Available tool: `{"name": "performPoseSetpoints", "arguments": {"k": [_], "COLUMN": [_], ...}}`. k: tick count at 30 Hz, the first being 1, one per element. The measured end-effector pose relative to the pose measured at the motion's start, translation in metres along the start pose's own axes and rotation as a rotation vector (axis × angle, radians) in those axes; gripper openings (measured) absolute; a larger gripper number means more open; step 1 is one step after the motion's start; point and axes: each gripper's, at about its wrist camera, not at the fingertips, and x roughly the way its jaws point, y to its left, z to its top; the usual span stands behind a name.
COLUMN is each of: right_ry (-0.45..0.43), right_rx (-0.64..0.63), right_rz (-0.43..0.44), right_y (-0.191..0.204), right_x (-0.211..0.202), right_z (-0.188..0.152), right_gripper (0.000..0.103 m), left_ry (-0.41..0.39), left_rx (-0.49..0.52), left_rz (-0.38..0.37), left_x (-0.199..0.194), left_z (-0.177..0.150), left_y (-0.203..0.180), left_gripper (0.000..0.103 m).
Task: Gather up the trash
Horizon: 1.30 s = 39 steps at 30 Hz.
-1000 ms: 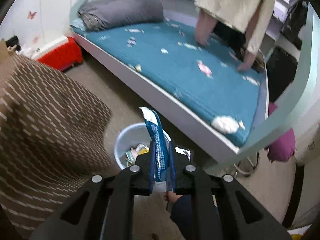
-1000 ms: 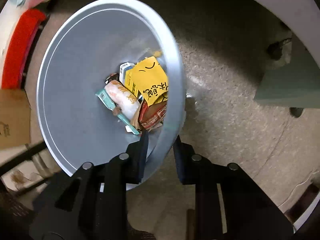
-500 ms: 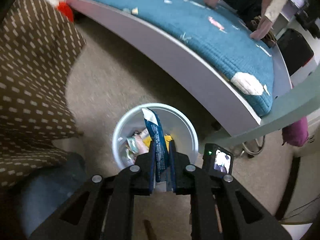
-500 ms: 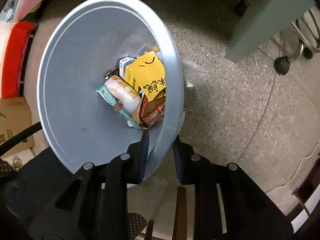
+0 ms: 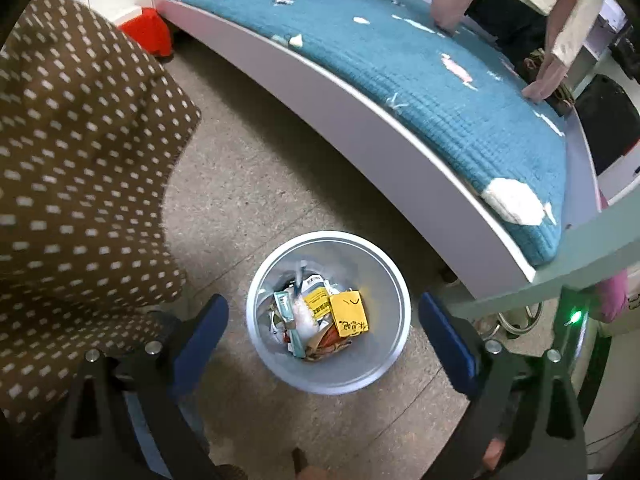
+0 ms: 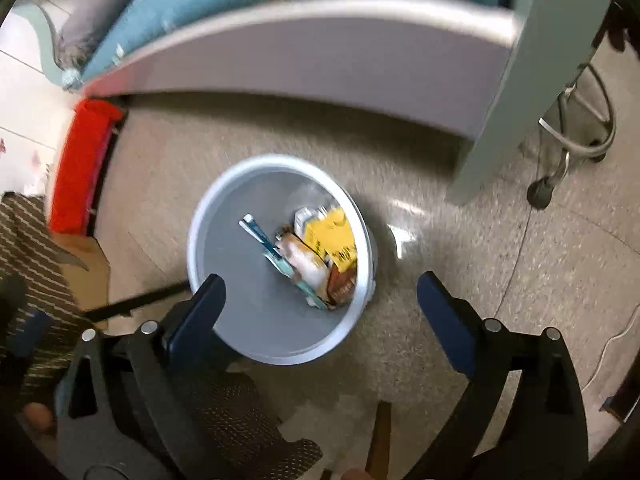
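A pale grey round trash bin (image 5: 384, 272) stands on the floor beside the bed, and it also shows in the right wrist view (image 6: 208, 216). Inside lie a yellow packet (image 5: 350, 314), a teal wrapper (image 5: 285, 312) and other wrappers. In the right wrist view a blue-and-white wrapper (image 6: 260, 240) lies in the bin beside the yellow packet (image 6: 332, 236). My left gripper (image 5: 324, 334) is open and empty above the bin. My right gripper (image 6: 320, 300) is open and empty, raised above the bin. Several scraps of trash (image 5: 456, 68) lie on the teal mattress (image 5: 400, 60).
The white bed frame (image 5: 360, 120) runs across the back. A person (image 5: 520, 8) leans on the mattress at the far right. A red box (image 5: 148, 36) sits by the wall. A brown dotted garment (image 5: 80, 160) fills the left. A stool base (image 6: 580, 136) stands at right.
My left gripper opened and let go of the blue wrapper, which now lies in the bin. My right gripper let go of the bin rim, opened and rose away from the bin.
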Motion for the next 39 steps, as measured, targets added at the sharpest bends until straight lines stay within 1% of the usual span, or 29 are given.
{"name": "performPoseSetpoints", "arguments": {"k": [3,5,9,12,14,15,17,21,24,27,29,31,33,36,39], "right_ry": [-0.042,-0.074,-0.116,-0.17,-0.213,-0.234,-0.279,-0.402,-0.483,-0.58,-0.632,-0.689,-0.737,-0.786,-0.818], "right_rx": [-0.034,-0.066,-0.11,-0.169,-0.223,-0.25,-0.31,-0.457,-0.546,-0.646,-0.698,-0.733,-0.764,-0.8,-0.833], "right_rz": [0.006,0.012,0.051,0.08,0.117,0.13,0.162,0.23,0.259,0.284,0.291,0.299,0.298,0.306,0.312], "right_y": [0.018,0.033,0.063,0.094,0.119,0.132,0.161,0.221,0.253,0.284,0.299,0.306,0.313,0.318,0.32], "right_x": [-0.034,-0.06,-0.102,-0.142,-0.172,-0.188,-0.22,-0.293,-0.338,-0.388,-0.413,-0.436,-0.456,-0.474,-0.486], "right_z": [0.0,-0.001,-0.009,-0.018,-0.024,-0.027,-0.035,-0.058,-0.079,-0.107,-0.123,-0.138,-0.153,-0.172,-0.188], "right_gripper": [0.096,0.097,0.097,0.097,0.097,0.097,0.097,0.097,0.097,0.097,0.097,0.097,0.097,0.097,0.097], "left_ry": [-0.039,-0.099,-0.145,-0.235,-0.29,-0.325,-0.4,-0.519,-0.617,-0.695,-0.747,-0.797,-0.83,-0.886,-0.923], "left_rx": [0.054,0.088,0.112,0.125,0.131,0.128,0.108,0.041,-0.002,-0.048,-0.08,-0.11,-0.137,-0.179,-0.218], "left_rz": [0.026,0.045,0.042,0.08,0.101,0.124,0.161,0.226,0.31,0.343,0.357,0.374,0.385,0.416,0.421], "left_x": [-0.035,-0.067,-0.12,-0.172,-0.205,-0.224,-0.266,-0.332,-0.379,-0.423,-0.45,-0.475,-0.496,-0.521,-0.542], "left_z": [-0.004,-0.008,-0.011,-0.014,-0.016,-0.017,-0.018,-0.021,-0.028,-0.037,-0.044,-0.052,-0.06,-0.075,-0.093], "left_y": [-0.01,-0.016,-0.018,-0.013,-0.008,-0.004,0.008,0.037,0.052,0.068,0.078,0.086,0.09,0.097,0.101], "left_gripper": [0.094,0.095,0.096,0.096,0.096,0.096,0.096,0.096,0.096,0.096,0.097,0.097,0.098,0.098,0.098]}}
